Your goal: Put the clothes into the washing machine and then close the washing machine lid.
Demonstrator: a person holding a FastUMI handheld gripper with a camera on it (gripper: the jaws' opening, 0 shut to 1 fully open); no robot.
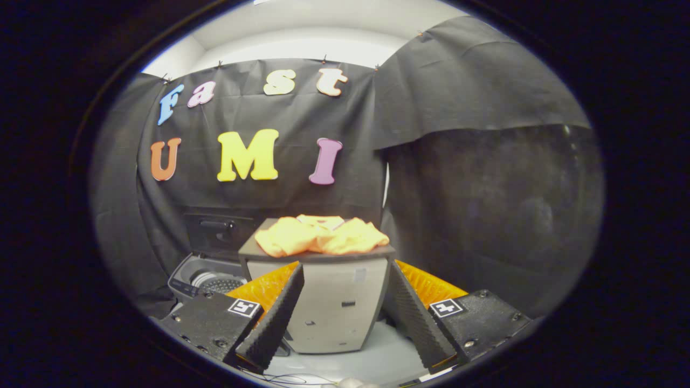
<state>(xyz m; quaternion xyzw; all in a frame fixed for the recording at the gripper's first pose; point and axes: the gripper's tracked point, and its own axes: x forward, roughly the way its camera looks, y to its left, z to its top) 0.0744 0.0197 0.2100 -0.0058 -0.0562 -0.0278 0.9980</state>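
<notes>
Your gripper (345,315) hangs with its fingers (272,318) spread wide, nothing between them but air; neither pad touches anything. Seen through the gap, beyond the fingertips, a pale cabinet (337,307) with a dark top stands on the light floor (377,361). The clothes (321,236), a crumpled orange heap, lie on that dark top, spread across most of it, well ahead of the fingers and above their tips. The washing machine (207,277) sits low, left of the cabinet and just behind it, beyond your left finger. Its lid (218,234) is raised, standing back against the black cloth wall (485,188), and the drum (218,283) shows open with its perforated metal inside. A thin cable (291,379) trails over the floor just beneath the fingers. Cabinet front bears a few small dark slots
</notes>
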